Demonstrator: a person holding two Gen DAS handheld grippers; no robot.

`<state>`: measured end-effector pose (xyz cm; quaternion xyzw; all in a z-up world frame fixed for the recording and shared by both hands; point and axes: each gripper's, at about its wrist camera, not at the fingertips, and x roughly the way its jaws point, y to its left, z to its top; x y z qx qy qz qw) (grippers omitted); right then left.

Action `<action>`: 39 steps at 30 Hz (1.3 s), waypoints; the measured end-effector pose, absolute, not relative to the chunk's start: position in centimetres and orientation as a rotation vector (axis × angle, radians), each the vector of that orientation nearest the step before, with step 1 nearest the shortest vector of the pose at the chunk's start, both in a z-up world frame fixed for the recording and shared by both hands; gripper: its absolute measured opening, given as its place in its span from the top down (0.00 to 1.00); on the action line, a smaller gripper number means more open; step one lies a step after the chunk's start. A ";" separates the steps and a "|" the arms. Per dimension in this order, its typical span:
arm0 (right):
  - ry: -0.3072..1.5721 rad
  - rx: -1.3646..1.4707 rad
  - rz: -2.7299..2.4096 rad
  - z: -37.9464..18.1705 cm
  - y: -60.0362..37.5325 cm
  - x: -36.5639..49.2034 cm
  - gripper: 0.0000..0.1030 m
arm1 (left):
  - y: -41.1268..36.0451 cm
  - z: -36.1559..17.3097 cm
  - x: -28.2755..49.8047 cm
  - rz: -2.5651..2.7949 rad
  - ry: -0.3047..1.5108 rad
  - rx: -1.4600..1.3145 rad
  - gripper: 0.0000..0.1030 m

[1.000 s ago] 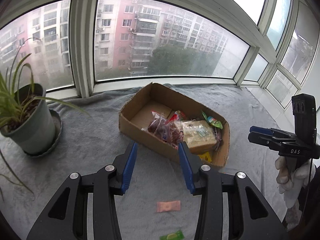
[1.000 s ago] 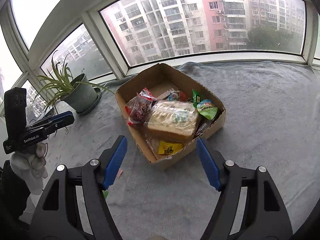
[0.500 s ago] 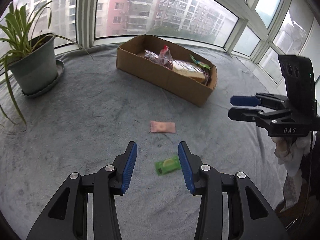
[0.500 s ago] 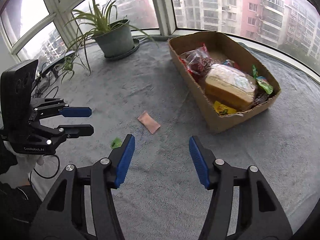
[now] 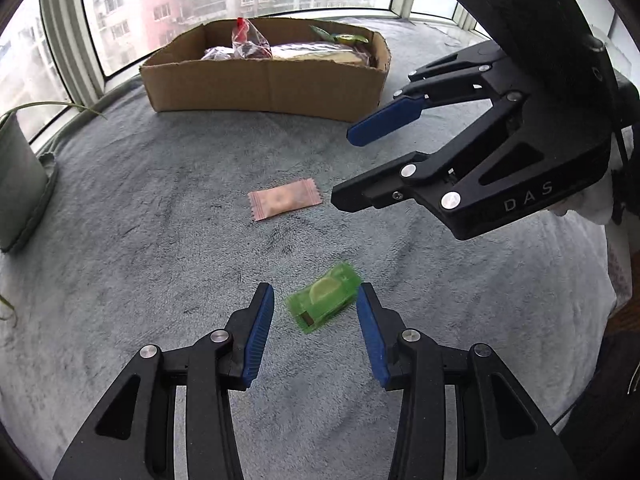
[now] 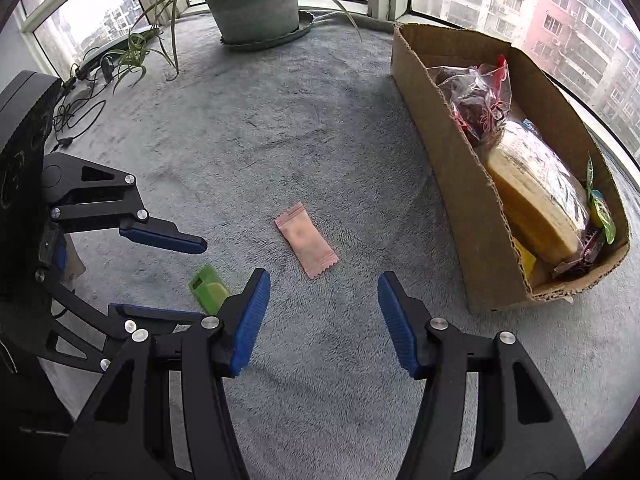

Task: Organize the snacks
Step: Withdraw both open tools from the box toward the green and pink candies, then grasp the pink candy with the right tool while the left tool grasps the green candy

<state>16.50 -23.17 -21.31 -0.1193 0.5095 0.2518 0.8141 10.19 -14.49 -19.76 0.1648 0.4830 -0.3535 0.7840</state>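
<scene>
Left gripper (image 5: pixel 315 308): jaws apart, straddling green packet (image 5: pixel 323 297).
Right gripper (image 6: pixel 323 280): jaws apart, pink packet (image 6: pixel 306 240) at 12 o'clock.
Box (image 6: pixel 452 160): at 2 o'clock, held snacks.

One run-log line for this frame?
left hand-held gripper: open, straddling green candy | right hand-held gripper: open, near pink packet | box: part-filled

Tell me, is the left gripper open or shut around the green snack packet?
Open. The left gripper has a finger on each side of the green packet, with grey blanket visible in both gaps.
</scene>
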 end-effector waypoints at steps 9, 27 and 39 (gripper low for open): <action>1.116 -0.271 0.553 -22.6 -22.7 17.4 0.45 | -15.4 -21.1 10.2 -0.815 1.009 0.437 0.60; 1.099 -0.402 0.604 -23.6 -19.3 19.1 0.56 | -13.6 -20.8 10.2 -0.822 1.008 0.315 0.73; 1.105 -0.409 0.646 -23.6 -19.3 18.9 0.67 | -15.2 -20.8 10.8 -0.897 1.002 0.388 0.73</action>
